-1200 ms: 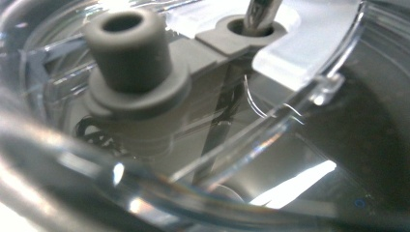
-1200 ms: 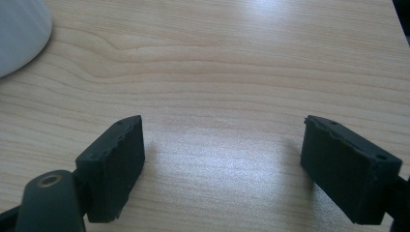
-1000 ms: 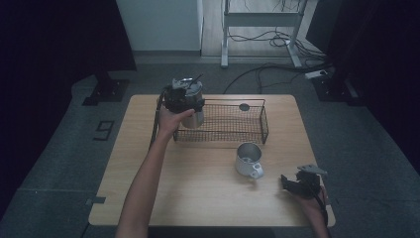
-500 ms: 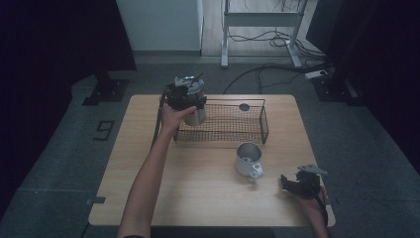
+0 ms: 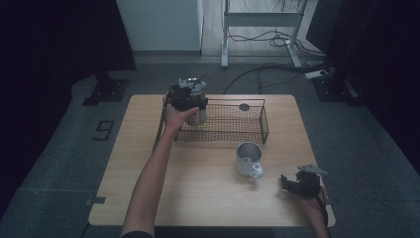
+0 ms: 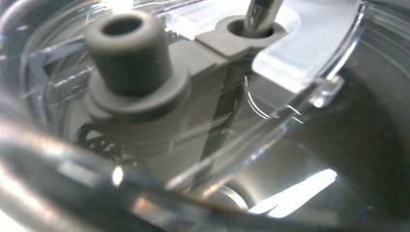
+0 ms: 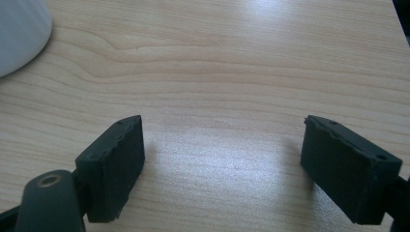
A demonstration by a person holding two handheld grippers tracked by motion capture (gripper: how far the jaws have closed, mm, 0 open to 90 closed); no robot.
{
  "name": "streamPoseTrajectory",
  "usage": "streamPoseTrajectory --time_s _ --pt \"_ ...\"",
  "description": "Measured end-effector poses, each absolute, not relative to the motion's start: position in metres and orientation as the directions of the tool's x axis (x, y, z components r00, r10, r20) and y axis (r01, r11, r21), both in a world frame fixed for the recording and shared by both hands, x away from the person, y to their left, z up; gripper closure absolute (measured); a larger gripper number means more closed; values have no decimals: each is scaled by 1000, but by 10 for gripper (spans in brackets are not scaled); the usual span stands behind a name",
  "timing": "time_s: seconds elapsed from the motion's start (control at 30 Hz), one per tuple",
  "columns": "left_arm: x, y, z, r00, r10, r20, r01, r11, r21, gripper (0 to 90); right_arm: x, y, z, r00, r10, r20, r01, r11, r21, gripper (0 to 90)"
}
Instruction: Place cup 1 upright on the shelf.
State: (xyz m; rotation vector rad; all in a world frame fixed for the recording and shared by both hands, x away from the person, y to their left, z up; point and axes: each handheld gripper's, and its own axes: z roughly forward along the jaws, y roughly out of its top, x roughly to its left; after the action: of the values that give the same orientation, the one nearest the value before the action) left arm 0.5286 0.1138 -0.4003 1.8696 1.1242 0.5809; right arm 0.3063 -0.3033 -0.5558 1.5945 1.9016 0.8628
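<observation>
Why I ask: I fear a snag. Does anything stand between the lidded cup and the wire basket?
Nothing visible does. The left tool holds the lidded cup at the wire basket's left end. A small dark disc sits by the far side, well apart.

1. A wire basket (image 5: 225, 121) stands at the far middle of the wooden table (image 5: 148, 163); its walls block any level passage.
2. At the basket's left end, the left gripper (image 5: 187, 96) and a clear lidded container (image 5: 198, 106) take up the space.
3. Just in front of the basket's right half stands a metal mug (image 5: 247, 159).
4. Left of the basket and in front of it, the tabletop lies bare.
5. Well in front and to the right of the basket, the right gripper (image 5: 292, 182) rests near the table edge, with bare wood between its spread jaws.
</observation>
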Motion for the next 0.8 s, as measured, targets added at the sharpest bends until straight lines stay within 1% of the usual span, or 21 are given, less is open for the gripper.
streamPoseTrajectory --time_s 0.03,0.17,0.27,0.37,0.57,0.8 --pt "530 113 -402 488 871 -47 479 -222 849 40 306 -303 -556 -182 983 17 660 110 743 156" --pt "531 112 -406 490 871 -36 482 -237 843 40 306 -303 -556 -181 983 18 661 109 743 156" --pt "532 111 -412 488 871 -51 490 -225 842 40 306 -303 -556 -182 983 17 660 109 743 156" --pt "533 108 -417 489 872 -38 496 -242 834 40 306 -303 -556 -182 983 18 661 109 743 156" --pt "535 105 -425 488 872 -46 505 -239 830 40 306 -303 -556 -182 983 18 661 108 743 157" --pt "537 104 -435 459 886 -61 531 -219 819 40 306 -303 -556 -183 983 17 660 110 743 156"
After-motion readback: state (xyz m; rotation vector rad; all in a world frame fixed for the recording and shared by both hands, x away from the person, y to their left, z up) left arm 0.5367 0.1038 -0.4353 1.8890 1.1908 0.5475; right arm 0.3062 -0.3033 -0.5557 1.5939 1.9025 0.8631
